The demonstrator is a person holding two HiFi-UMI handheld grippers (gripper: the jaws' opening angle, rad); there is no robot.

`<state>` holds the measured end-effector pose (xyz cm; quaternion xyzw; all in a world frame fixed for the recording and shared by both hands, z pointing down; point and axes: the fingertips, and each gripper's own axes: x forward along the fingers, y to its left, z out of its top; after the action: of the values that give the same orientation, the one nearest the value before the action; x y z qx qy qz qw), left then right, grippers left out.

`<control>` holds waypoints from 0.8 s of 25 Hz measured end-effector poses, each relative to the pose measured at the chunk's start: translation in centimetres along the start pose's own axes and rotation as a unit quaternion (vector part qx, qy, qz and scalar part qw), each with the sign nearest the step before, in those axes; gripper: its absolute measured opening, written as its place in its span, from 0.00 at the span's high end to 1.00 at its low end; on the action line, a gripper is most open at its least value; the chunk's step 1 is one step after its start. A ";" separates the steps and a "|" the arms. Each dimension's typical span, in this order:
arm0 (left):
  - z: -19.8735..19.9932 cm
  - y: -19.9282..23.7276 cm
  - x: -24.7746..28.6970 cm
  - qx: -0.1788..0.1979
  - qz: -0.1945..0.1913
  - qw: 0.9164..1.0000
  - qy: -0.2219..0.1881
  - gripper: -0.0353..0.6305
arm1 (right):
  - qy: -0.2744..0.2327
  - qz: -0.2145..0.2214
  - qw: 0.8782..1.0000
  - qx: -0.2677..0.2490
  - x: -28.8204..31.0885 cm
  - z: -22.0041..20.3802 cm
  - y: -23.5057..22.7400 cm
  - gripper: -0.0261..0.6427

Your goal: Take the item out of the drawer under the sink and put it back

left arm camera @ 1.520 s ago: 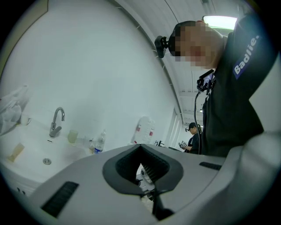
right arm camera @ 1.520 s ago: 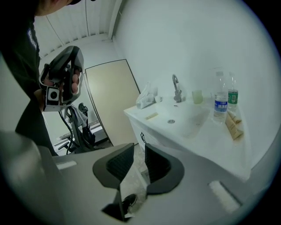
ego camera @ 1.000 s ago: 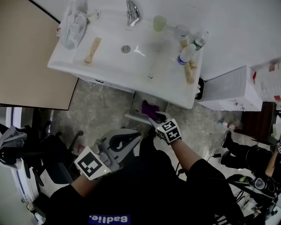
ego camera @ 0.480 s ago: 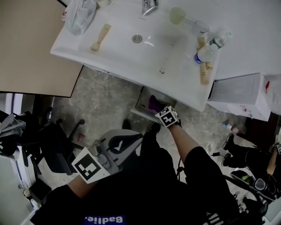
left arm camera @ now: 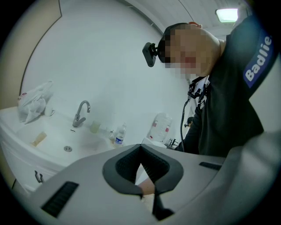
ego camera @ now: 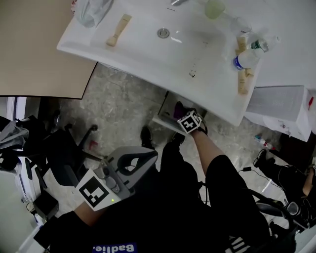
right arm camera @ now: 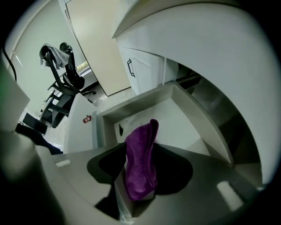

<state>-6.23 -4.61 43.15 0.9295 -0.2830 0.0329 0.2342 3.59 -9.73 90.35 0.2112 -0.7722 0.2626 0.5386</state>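
Observation:
The drawer (ego camera: pixel 165 120) under the white sink (ego camera: pixel 143 54) stands pulled out. A purple cloth (ego camera: pixel 177 107) hangs down into it. My right gripper (ego camera: pixel 183 114) points steeply down over the drawer. In the right gripper view the purple cloth (right arm camera: pixel 139 162) stands between the jaws of the right gripper (right arm camera: pixel 140 151), with dark gaps on both sides, above the white drawer (right arm camera: pixel 186 116). These jaws have just been opening. My left gripper (ego camera: pixel 149 156) is held back near my body, and in its own view the left gripper (left arm camera: pixel 140 147) is shut and empty.
On the sink's right end stand bottles (ego camera: pixel 245 58) and a cup (ego camera: pixel 215 8). A plastic bag (ego camera: pixel 91 11) and a tube (ego camera: pixel 118 30) lie at its left. A beige door (ego camera: pixel 34 49) is at the left, a white box (ego camera: pixel 279 106) at the right, black gear (ego camera: pixel 59 143) on the floor.
My right gripper has gone down with the purple cloth to the open drawer and tipped downward. The left gripper has sunk a little. The sink has shifted up in the head view.

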 end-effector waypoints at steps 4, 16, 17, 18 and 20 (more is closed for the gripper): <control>-0.6 0.6 -0.5 0.001 0.003 1.000 0.012 0.96 | 0.027 -0.008 1.000 0.001 1.8 -0.7 -0.2 0.72; -1.8 0.7 -0.5 -0.007 -0.001 1.000 0.023 0.96 | 0.021 -0.033 0.999 0.011 2.3 -1.8 -1.6 0.83; -1.7 0.6 -0.5 -0.006 -0.003 1.000 0.022 0.96 | 0.013 -0.035 0.999 0.013 1.8 -1.7 -1.7 0.83; -1.5 0.5 -0.5 -0.005 -0.005 1.000 0.020 0.96 | 0.004 -0.038 0.999 0.016 1.2 -1.6 -1.8 0.83; -1.2 0.0 -0.5 -0.003 -0.011 1.000 0.018 0.96 | -0.016 -0.044 0.999 0.022 -0.3 -1.5 -1.9 0.84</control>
<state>-6.53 -3.85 44.15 0.9310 -0.2690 0.0460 0.2424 5.88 -10.22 90.77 0.2612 -0.7647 0.2520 0.5325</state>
